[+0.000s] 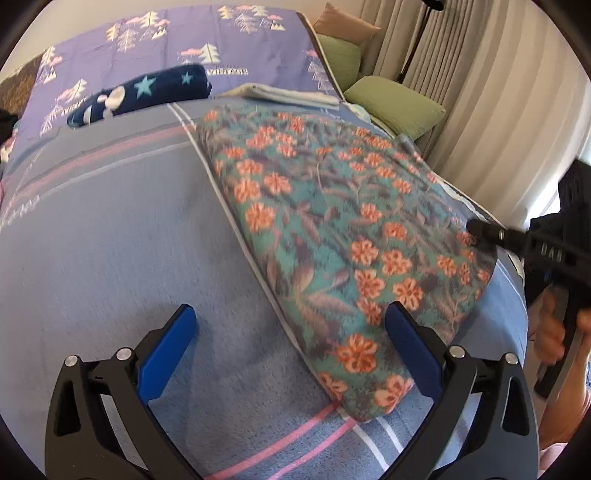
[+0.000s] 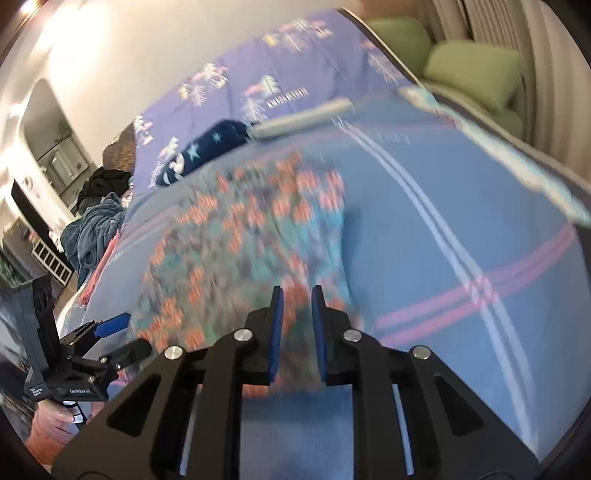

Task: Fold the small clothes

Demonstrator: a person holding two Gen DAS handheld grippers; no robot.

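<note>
Floral garment (image 1: pixel 332 229) flat on bed (image 1: pixel 110 240): right tool (image 2: pixel 297 291) nearly closed, apparently pinching its near edge (blurred), left tool (image 1: pixel 291 317) wide open, empty; lift evenly.

Fuzzy fleece floral garment (image 1: pixel 332 221) on matt woven blanket (image 1: pixel 110 240).

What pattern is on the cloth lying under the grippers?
Orange-pink flowers on teal with muted leaves, on the floral cloth; sharpest in the left wrist view.

Home bedroom, bed (image 1: pixel 110 236) with striped blanket, purple tree-print sheet (image 1: pixel 177 33), green cushions (image 1: pixel 399 105), pleated curtains (image 1: pixel 491 96)
</note>
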